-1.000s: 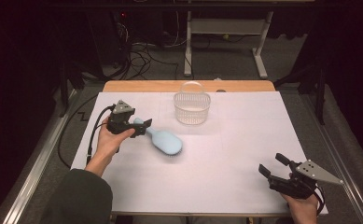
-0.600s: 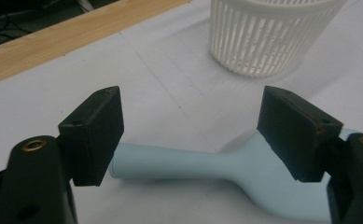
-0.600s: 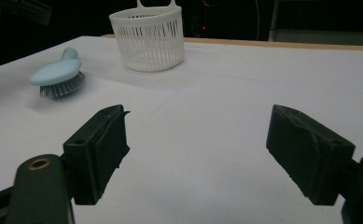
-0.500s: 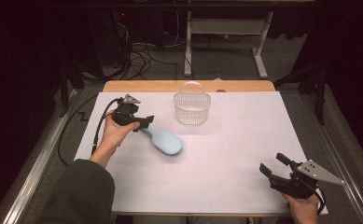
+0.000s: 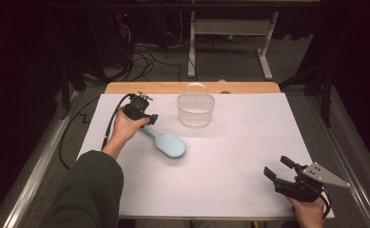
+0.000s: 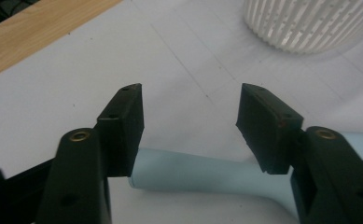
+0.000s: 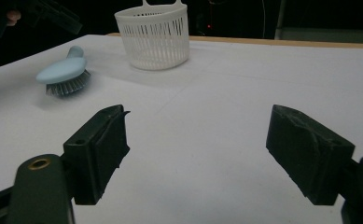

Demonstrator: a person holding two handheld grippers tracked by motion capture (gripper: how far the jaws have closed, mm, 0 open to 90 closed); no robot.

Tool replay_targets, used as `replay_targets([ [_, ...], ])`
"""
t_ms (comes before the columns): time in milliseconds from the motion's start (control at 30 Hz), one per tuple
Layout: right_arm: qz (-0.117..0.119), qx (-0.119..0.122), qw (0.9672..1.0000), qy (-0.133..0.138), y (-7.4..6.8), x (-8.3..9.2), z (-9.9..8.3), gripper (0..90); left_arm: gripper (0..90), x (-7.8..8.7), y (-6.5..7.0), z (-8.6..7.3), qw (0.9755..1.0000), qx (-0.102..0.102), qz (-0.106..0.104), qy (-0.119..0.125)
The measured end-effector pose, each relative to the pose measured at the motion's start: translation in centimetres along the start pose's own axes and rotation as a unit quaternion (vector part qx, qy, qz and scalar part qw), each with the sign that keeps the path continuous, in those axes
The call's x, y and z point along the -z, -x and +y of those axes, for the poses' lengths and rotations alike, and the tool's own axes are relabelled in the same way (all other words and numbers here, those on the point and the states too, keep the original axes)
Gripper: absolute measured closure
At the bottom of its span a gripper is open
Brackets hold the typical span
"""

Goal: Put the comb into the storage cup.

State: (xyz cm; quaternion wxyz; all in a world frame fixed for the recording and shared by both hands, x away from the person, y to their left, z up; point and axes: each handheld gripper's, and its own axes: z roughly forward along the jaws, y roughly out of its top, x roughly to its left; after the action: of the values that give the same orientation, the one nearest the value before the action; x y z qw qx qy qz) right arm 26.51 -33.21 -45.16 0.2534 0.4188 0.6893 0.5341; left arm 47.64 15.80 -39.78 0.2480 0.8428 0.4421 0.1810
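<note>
Your left hand-held gripper [image 6: 191,119] has just been closing; its jaws straddle the handle of the one light-blue brush [image 5: 166,142], pads not yet touching it. The brush head is cut off in the left gripper view. Your right hand-held gripper [image 5: 278,170] rests spread, empty. One white basket [image 5: 195,109] stands on the worktop [image 5: 230,161].

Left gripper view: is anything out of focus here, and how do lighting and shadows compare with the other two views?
Left gripper view: the fingers and brush handle are soft, and the basket is bright, nearly washed out. High view: the sheet is evenly lit against dark surroundings; the brush head is slightly blurred. Right gripper view: the brush and basket are fairly sharp with soft shadows; the near fingers are blurred.
</note>
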Motion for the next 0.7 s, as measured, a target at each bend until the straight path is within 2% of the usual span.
replay_targets([
  [233,-0.002,-0.003,1.0,0.003,0.1,0.0,0.0,21.3,51.2,-1.5,-0.2,0.5,0.999,0.006,-0.003,-0.044],
  [467,0.001,-0.004,1.0,0.003,0.1,0.0,0.0,21.3,63.7,-2.5,-0.4,0.6,0.9958,0.014,-0.006,-0.09],
  [700,0.003,-0.004,1.0,0.002,0.1,0.0,0.0,21.2,71.3,-2.9,-0.9,0.4,0.9936,0.02,-0.012,-0.111],
])
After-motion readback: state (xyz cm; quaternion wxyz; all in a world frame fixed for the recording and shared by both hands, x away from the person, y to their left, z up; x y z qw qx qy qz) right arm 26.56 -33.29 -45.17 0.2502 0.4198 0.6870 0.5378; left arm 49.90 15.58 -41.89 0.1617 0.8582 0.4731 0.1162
